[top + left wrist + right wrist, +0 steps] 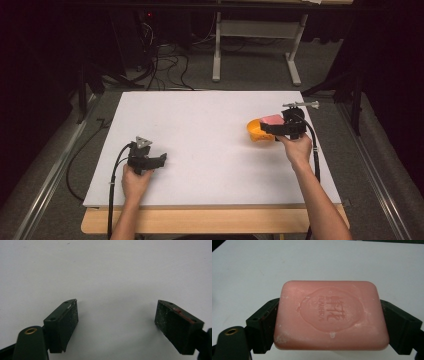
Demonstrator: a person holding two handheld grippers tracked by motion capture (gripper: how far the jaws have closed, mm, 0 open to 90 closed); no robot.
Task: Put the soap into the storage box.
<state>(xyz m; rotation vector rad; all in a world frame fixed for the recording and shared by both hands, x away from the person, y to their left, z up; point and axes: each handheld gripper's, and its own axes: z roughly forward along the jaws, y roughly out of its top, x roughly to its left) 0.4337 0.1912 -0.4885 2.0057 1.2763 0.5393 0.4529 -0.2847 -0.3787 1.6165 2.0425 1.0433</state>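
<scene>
Orange dish (pixel 256 131) half behind soap (pixel 331 315)

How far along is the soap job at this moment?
Done: the pink soap bar is gripped between the right hand-held gripper jaws. In hand: it hangs beside the orange dish. Left: setting it down and letting go. The left hand-held gripper is open over the white board.
</scene>
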